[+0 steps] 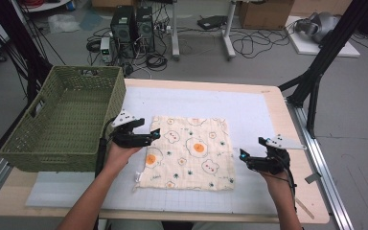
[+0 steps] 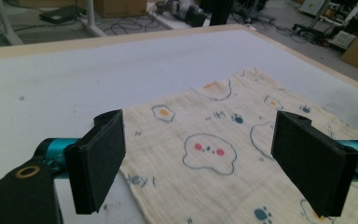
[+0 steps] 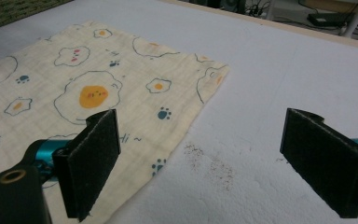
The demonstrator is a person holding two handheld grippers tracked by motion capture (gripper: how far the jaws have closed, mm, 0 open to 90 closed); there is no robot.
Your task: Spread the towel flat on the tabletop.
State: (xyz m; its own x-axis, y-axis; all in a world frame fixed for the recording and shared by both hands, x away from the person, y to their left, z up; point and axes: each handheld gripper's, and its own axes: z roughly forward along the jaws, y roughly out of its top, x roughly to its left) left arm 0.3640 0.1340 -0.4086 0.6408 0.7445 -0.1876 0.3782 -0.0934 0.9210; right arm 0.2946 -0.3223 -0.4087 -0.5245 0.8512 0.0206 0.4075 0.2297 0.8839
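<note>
White foam mat [image 1: 249, 110] covers the table; egg-print cloth [image 1: 189, 152] lies flat at its centre, green wicker basket [image 1: 67, 120] at left. Left gripper [image 1: 154, 133] over the cloth's left edge, jaws spread. Right gripper [image 1: 243, 155] just beside its right edge, jaws spread, empty.

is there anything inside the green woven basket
No, the green woven basket at the table's left edge shows only its bare woven floor in the high view, with the printed cream cloth lying flat beside it.
</note>
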